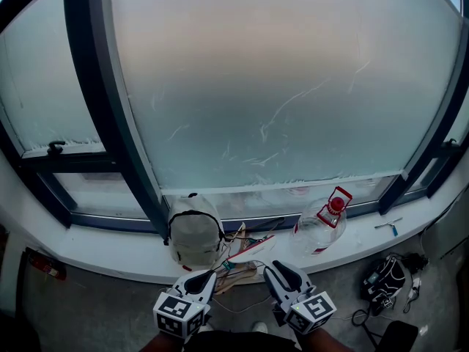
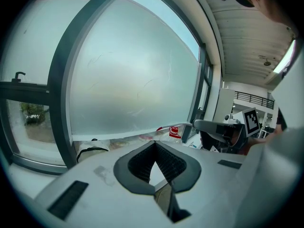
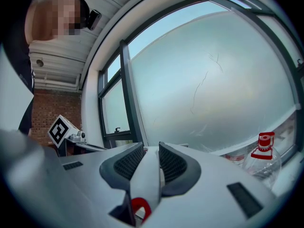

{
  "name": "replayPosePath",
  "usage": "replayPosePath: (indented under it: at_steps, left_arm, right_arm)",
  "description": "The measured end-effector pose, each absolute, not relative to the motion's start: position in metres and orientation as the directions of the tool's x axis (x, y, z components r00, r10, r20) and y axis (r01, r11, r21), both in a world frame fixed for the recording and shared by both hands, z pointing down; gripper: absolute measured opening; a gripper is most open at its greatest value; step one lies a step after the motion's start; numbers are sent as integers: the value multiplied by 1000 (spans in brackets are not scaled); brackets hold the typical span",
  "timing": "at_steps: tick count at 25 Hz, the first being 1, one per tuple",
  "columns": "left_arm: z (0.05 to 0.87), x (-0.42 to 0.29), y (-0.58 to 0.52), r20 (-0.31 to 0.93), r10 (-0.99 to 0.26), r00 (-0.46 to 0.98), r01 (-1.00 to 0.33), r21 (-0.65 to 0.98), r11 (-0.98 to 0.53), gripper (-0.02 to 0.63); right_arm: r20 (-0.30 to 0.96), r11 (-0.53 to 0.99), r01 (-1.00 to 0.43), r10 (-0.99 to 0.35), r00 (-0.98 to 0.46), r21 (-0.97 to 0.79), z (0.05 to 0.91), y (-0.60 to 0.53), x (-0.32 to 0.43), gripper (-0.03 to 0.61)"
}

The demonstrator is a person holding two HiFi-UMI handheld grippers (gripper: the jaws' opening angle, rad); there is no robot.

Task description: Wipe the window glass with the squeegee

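The big frosted window pane [image 1: 278, 79] fills the head view above a white sill [image 1: 110, 251]. My right gripper [image 1: 277, 270] is low and close to my body, shut on the white handle of the squeegee [image 3: 147, 175], which has a red end. The squeegee [image 1: 253, 249] reaches from it up and left toward the sill. In the left gripper view the squeegee [image 2: 175, 125] sticks out of the right gripper as a thin white bar. My left gripper [image 1: 205, 277] is beside it, shut, its pads [image 2: 142, 163] meeting at the tip with nothing between them.
On the sill stand a pale bag with black trim [image 1: 194, 233] and a clear plastic bottle with a red cap [image 1: 321, 229]. A small blue-tipped tool [image 1: 388, 226] lies at the sill's right end. A dark mullion [image 1: 110, 101] divides the panes. Cables and gear [image 1: 385, 277] lie on the floor.
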State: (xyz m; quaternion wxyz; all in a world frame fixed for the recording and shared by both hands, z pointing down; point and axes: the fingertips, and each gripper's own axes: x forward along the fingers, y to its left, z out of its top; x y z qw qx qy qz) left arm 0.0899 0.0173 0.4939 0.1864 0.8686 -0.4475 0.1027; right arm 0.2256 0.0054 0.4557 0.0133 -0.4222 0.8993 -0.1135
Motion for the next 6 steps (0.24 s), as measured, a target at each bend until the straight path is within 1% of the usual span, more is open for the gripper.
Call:
replayPosePath:
  at_steps: [6]
  left_arm:
    - [492, 89, 18, 342, -742, 577, -817, 230, -529, 0]
  right_arm:
    - [78, 619, -757, -761, -644, -210, 456, 8, 226, 92]
